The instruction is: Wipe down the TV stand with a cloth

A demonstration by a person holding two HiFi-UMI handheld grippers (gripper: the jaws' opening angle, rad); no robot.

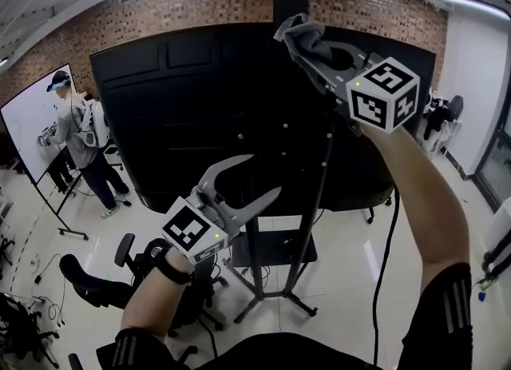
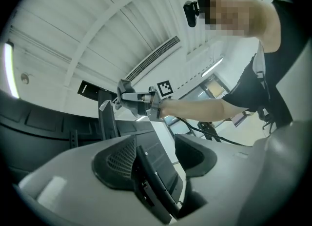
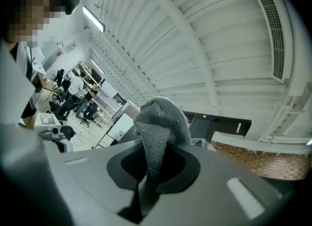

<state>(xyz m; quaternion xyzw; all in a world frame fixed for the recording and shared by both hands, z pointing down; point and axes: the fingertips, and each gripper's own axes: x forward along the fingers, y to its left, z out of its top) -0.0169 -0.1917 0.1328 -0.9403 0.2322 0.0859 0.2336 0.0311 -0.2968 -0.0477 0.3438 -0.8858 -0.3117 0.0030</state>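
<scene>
The big black TV [image 1: 200,113] sits on its stand [image 1: 254,272]. My left gripper [image 1: 259,177] is low, with its jaws wide and holding nothing. My right gripper [image 1: 307,37] is up by the TV's top, pinching the grey cloth [image 3: 158,122].

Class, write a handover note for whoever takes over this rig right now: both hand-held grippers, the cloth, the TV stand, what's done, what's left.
Right hand-held gripper: shut on the grey cloth, raised near the top edge of the screen.
Left hand-held gripper: open, empty, low by the pole of the TV stand.
Done: cloth in grip; wiped areas cannot be told.
Left: wipe the stand's post, pole and legs.
</scene>
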